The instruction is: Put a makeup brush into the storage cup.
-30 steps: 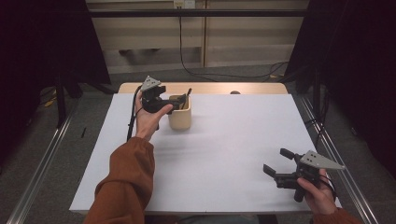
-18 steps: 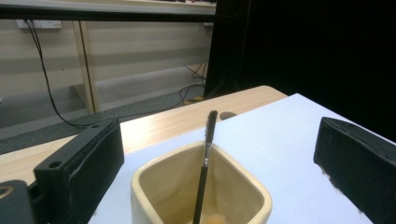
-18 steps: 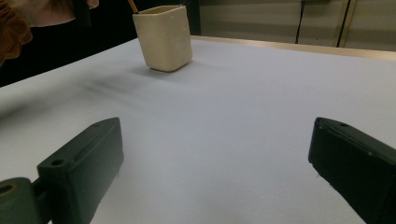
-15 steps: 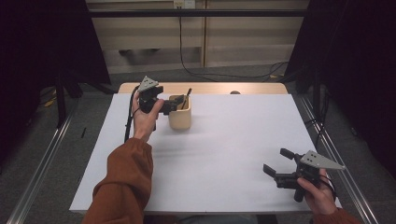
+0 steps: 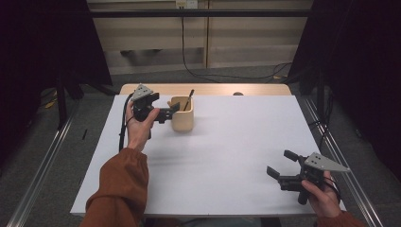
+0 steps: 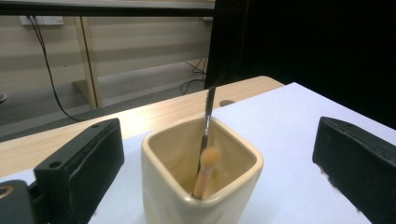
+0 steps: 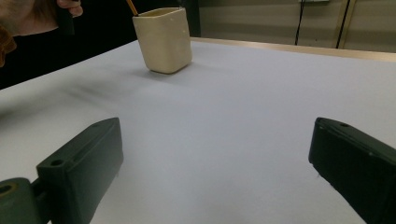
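From above, a cream square cup [image 5: 182,114] stands on the far left part of the white table [image 5: 227,146], a thin brush [image 5: 189,99] leaning inside it. The left gripper [image 5: 171,109], held level, points at the cup's near wall, jaws apart. The right gripper [image 5: 279,165] rests near the table's front right corner (well apart from the cup), jaws spread on nothing.

Left gripper view: the cup [image 6: 201,175] sits between both wide-open black jaws, untouched, the brush [image 6: 206,144] upright within.

Right gripper view: jaws wide over bare tabletop; the cup [image 7: 163,39] stands far off.
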Tool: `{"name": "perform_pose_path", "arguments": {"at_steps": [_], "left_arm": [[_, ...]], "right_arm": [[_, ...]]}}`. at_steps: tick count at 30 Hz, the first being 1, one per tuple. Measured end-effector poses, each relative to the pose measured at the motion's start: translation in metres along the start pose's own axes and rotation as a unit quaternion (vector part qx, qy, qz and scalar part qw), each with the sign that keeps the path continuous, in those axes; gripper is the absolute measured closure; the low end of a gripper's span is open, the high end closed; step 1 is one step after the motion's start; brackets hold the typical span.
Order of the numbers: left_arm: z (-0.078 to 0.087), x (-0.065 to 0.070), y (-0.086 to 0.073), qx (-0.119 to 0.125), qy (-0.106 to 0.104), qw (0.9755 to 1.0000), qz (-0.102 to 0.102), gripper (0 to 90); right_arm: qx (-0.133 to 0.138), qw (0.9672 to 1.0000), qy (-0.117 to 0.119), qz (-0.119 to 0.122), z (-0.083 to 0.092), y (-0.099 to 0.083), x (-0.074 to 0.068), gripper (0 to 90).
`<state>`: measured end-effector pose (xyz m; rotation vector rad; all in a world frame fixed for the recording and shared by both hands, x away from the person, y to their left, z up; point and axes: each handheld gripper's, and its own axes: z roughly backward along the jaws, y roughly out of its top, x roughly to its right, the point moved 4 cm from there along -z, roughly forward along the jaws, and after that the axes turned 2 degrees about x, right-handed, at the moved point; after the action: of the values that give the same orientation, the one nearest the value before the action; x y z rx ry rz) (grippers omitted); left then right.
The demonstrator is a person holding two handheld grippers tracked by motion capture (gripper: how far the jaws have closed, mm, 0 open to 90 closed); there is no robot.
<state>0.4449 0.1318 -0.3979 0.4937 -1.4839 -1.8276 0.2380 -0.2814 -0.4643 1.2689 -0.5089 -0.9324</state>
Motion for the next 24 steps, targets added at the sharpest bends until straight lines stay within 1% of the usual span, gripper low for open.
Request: {"name": "perform_pose_path", "arguments": {"at_steps": [3,5,7,9,13,14,15,16,17,18,20,24], "left_arm": [[0.006,0.002,-0.004,-0.002,-0.001,1.0000,-0.007,2.3],[0.011,0.003,-0.006,-0.002,-0.002,1.0000,-0.008,2.3],[0.016,0.002,-0.008,-0.001,-0.002,1.0000,-0.002,2.4],[0.021,0.001,-0.011,-0.003,-0.006,1.0000,0.002,2.4],[0.032,0.001,-0.018,-0.003,-0.006,1.0000,0.004,2.4],[0.034,0.002,-0.020,-0.002,-0.007,1.0000,0.003,2.4],[0.036,0.002,-0.022,-0.004,-0.005,1.0000,-0.003,2.3],[0.038,0.004,-0.024,-0.002,-0.005,1.0000,-0.002,2.4],[0.039,0.005,-0.026,-0.005,-0.006,1.0000,-0.004,3.1],[0.041,0.008,-0.028,-0.007,-0.004,0.9999,-0.011,3.6],[0.046,0.012,-0.031,0.000,0.000,0.9999,-0.014,3.4],[0.054,0.018,-0.037,-0.006,-0.005,0.9998,-0.019,2.9]], "right_arm": [[-0.004,1.0000,0.004,0.001,-0.001,0.000,-0.001,1.9],[-0.002,1.0000,0.002,-0.002,-0.001,0.000,-0.001,1.9],[-0.002,1.0000,0.001,0.000,-0.001,0.000,0.000,1.9],[0.000,1.0000,0.001,-0.001,-0.001,0.001,0.000,1.9],[0.001,1.0000,0.000,-0.002,-0.001,0.001,0.000,1.9],[0.002,1.0000,0.000,-0.001,-0.001,0.001,0.000,1.9],[0.002,1.0000,0.000,-0.001,-0.001,0.001,0.000,1.9],[0.002,1.0000,0.000,-0.001,-0.001,0.001,0.000,1.9],[0.001,1.0000,0.001,0.000,-0.001,0.001,0.000,1.9],[0.001,1.0000,0.002,0.000,-0.002,0.001,-0.001,1.9],[0.002,1.0000,0.004,0.001,-0.001,0.001,-0.001,1.7],[0.002,1.0000,0.001,-0.002,-0.002,0.001,0.000,1.7]]}}
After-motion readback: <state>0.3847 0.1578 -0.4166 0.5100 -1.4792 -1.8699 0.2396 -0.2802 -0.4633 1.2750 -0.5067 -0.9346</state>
